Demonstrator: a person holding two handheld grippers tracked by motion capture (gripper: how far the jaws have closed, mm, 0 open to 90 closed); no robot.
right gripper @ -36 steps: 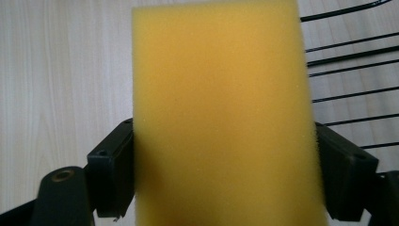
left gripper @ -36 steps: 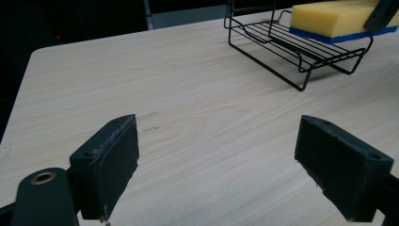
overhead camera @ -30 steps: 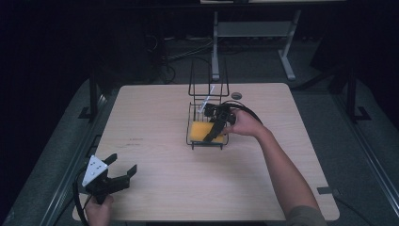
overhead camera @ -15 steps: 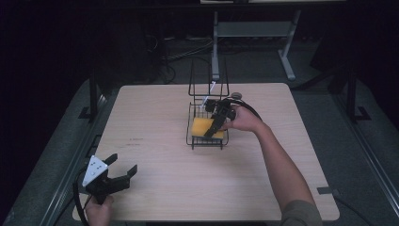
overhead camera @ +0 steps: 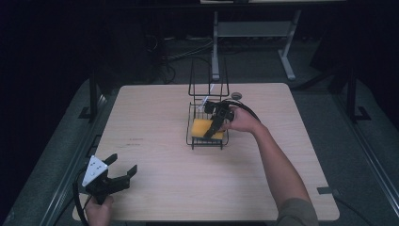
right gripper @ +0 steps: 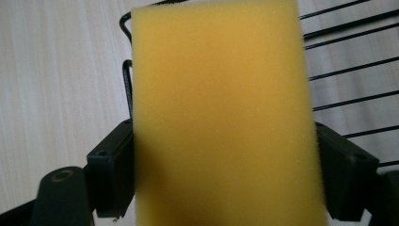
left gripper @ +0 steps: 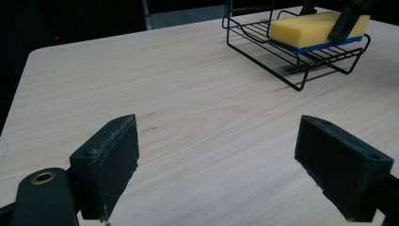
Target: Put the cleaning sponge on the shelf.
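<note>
two tools, right tool point(right gripper: 226, 174) clamping yellow sponge point(right gripper: 221, 113) over wire rack point(overhead camera: 207, 141), left tool point(left gripper: 230, 169) wide open, empty

No readable text, labels or numbers anywhere; faint marks on table point(overhead camera: 141, 139) likely scuffs

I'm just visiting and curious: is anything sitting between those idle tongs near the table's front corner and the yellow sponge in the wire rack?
Nothing visible does. The left tongs stand open over bare tabletop, which runs unbroken to the wire rack. The sponge lies in it, already gripped on both sides by the right tongs.
</note>
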